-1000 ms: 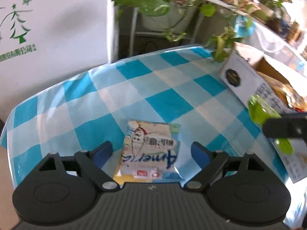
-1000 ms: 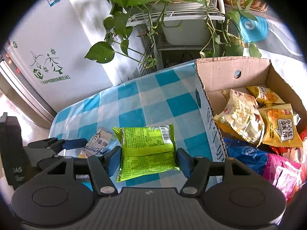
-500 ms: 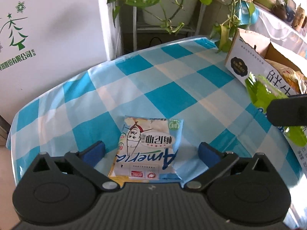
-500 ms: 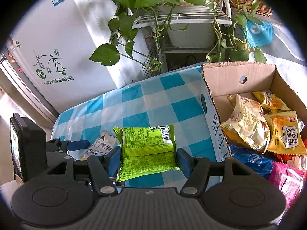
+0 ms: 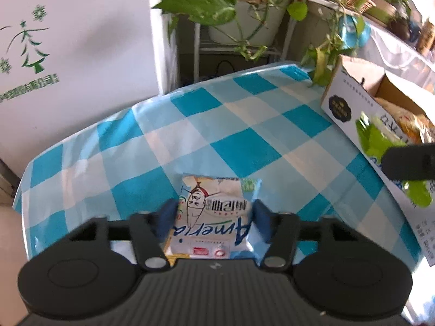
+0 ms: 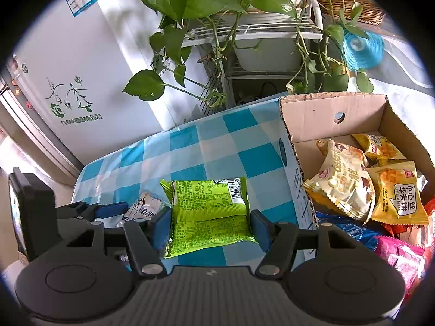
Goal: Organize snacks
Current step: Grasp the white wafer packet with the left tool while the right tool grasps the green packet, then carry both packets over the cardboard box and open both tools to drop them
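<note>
My left gripper (image 5: 213, 221) is shut on a white and blue snack packet (image 5: 214, 217) that rests on the blue checked tablecloth (image 5: 190, 141). My right gripper (image 6: 210, 225) is shut on a green snack packet (image 6: 209, 212) and holds it above the table, left of the cardboard box (image 6: 337, 114). The box holds several snack packets (image 6: 342, 182). In the right wrist view the left gripper (image 6: 108, 209) and its white packet (image 6: 141, 209) show at the left. In the left wrist view the green packet (image 5: 380, 141) shows at the right, in front of the box (image 5: 350, 108).
A potted trailing plant (image 6: 206, 5) on a white rack (image 6: 258, 32) stands behind the table. A white appliance with a green tree logo (image 5: 68, 49) stands at the left. The table's far and left edges drop off.
My left gripper's fingers have closed from wide apart onto the white packet's sides. My right gripper has stayed shut on the green packet and drifted a little toward the box.
</note>
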The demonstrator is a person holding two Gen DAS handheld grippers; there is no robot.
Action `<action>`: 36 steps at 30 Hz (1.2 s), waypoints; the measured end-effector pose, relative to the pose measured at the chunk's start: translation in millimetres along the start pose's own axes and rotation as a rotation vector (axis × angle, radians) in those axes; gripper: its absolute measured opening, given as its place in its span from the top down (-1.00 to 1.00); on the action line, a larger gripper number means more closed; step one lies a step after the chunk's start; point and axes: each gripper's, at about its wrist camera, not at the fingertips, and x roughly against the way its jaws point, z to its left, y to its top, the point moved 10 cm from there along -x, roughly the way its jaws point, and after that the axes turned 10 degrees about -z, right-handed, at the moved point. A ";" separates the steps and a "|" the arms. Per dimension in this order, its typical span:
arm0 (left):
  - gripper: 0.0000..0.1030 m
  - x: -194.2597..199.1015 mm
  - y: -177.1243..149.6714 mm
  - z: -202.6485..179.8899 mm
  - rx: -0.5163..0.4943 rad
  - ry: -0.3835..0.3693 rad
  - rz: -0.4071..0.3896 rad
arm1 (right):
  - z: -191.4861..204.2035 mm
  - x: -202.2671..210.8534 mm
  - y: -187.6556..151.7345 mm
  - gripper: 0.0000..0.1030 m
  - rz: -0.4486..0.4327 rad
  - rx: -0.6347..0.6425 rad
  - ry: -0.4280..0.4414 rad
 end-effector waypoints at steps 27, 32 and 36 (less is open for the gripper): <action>0.02 98.3 -14.3 3.3 0.282 0.129 -0.180 | 11.0 15.3 -3.8 -0.34 -0.008 0.080 0.031; 0.02 114.1 -5.9 -3.5 0.303 0.131 -0.211 | 12.6 25.6 3.2 -0.34 -0.043 0.097 0.039; 0.02 123.7 2.5 -12.7 0.308 0.125 -0.231 | 13.2 33.7 8.5 -0.34 -0.063 0.109 0.050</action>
